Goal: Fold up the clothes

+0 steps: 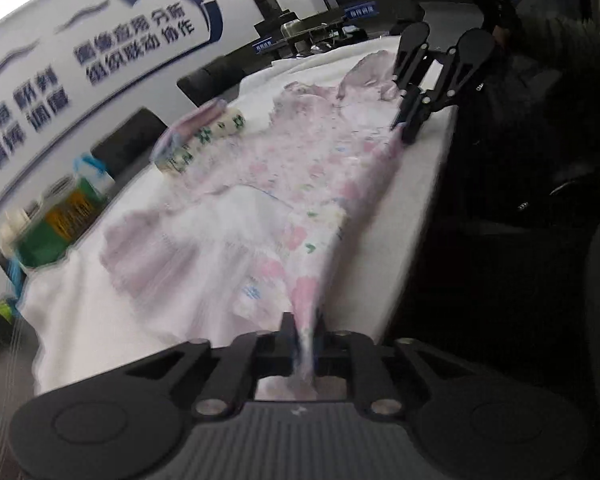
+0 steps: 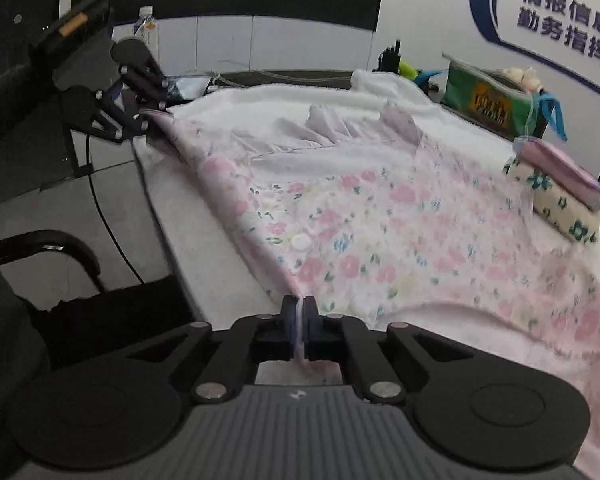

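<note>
Left wrist view: my left gripper (image 1: 305, 334) has its fingers (image 1: 287, 330) clamped on a thin pinch of the pink floral cotton garment (image 1: 300, 168), the cloth rising out of the grip in a taut ridge. Right wrist view shows the same on the other side: my right gripper (image 2: 299, 312) has its fingers (image 2: 311, 314) pressed together on the garment's (image 2: 400, 232) near hem, with a sliver of fabric visible between the pads.

Each gripper appears in the other's camera, the right gripper (image 1: 406, 120) at the far end of the edge and the left gripper (image 2: 148, 118) likewise, so the two holds sit well apart on one long side of the garment. I judge this spacing is deliberate: it keeps the edge straight and lifted so it can be carried over as one fold line.

The rest of the garment lies spread on the white-covered bench (image 2: 204, 256), with its pleated lilac ruffle (image 2: 328, 124) at the end nearer the left gripper. A small folded stack, cream floral cloth under a pink piece (image 2: 556, 196), rests beside it, apparently finished work. A green printed bag (image 2: 492, 104) stands beyond, clear of the fold path.

Motion blur prevents reading any finer crease detail.
</note>
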`<action>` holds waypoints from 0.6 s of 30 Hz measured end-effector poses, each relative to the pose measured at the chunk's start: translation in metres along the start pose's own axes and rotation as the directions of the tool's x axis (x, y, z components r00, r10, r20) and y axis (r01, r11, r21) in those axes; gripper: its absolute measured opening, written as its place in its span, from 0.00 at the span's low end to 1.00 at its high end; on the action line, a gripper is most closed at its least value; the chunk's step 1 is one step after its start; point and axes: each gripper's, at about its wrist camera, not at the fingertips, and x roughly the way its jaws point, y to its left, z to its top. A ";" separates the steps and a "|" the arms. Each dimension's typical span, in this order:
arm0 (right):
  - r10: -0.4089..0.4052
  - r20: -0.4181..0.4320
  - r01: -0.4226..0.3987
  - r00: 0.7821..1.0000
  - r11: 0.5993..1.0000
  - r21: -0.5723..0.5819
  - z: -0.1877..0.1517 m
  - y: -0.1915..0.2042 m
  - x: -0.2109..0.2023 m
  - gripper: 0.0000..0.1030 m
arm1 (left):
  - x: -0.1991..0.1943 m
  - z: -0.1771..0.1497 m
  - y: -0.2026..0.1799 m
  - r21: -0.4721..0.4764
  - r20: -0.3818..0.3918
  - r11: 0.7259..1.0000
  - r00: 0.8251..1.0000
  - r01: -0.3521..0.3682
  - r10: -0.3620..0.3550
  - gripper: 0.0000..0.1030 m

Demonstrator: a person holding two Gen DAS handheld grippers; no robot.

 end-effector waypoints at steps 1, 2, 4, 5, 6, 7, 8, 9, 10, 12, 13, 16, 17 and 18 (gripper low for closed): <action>-0.002 0.005 0.002 1.000 1.000 -0.010 0.000 0.001 -0.003 0.09 | -0.005 -0.003 0.000 -0.026 0.019 0.999 1.000 0.023 -0.023 0.18; -0.007 0.008 0.007 1.000 1.000 -0.016 0.000 0.001 -0.007 0.13 | -0.013 -0.002 0.002 -0.052 0.057 0.998 0.998 0.041 -0.038 0.34; -0.020 0.015 0.021 1.000 1.000 -0.021 0.002 -0.001 -0.010 0.28 | -0.023 0.001 0.007 -0.087 0.152 0.995 0.988 0.055 -0.041 0.61; -0.027 0.018 0.027 0.999 0.999 -0.024 0.003 -0.002 -0.010 0.35 | -0.028 0.003 0.009 -0.104 0.199 0.993 0.979 0.062 -0.040 0.64; -0.031 0.015 0.031 0.999 0.999 -0.027 0.003 -0.002 -0.009 0.38 | -0.033 0.004 0.012 -0.121 0.246 0.990 0.969 0.070 -0.039 0.64; -0.035 0.007 0.035 0.999 0.999 -0.032 0.003 -0.003 -0.008 0.38 | -0.029 0.006 0.012 -0.117 0.244 0.991 0.969 0.069 -0.039 0.64; -0.038 -0.001 0.038 0.999 0.999 -0.037 0.003 -0.002 -0.006 0.38 | -0.024 0.007 0.011 -0.111 0.240 0.992 0.970 0.067 -0.039 0.64; -0.040 -0.006 0.040 0.999 0.998 -0.041 0.002 -0.001 -0.004 0.38 | -0.020 0.008 0.011 -0.105 0.236 0.992 0.971 0.065 -0.039 0.64; -0.041 -0.008 0.040 0.999 0.998 -0.042 0.002 -0.001 -0.002 0.38 | -0.015 0.009 0.011 -0.100 0.231 0.993 0.972 0.063 -0.039 0.64; -0.036 -0.013 0.035 0.999 0.999 -0.041 0.001 0.000 0.002 0.38 | -0.006 0.011 0.011 -0.089 0.223 0.994 0.974 0.060 -0.039 0.64; -0.035 -0.012 0.034 0.999 0.999 -0.041 0.001 0.000 0.003 0.38 | -0.001 0.012 0.010 -0.083 0.218 0.995 0.975 0.058 -0.039 0.63; -0.041 -0.011 0.040 0.999 0.998 -0.040 0.003 -0.001 0.003 0.38 | 0.013 0.013 0.009 -0.061 0.192 0.996 0.980 0.065 -0.052 0.56; -0.043 -0.012 0.042 0.999 0.998 -0.041 0.003 -0.001 0.001 0.37 | 0.017 0.011 0.008 -0.051 0.173 0.996 0.983 0.077 -0.067 0.42; -0.044 -0.011 0.043 0.999 0.998 -0.042 0.002 -0.002 0.000 0.37 | 0.019 0.009 0.010 -0.064 0.157 0.995 0.985 0.082 -0.071 0.33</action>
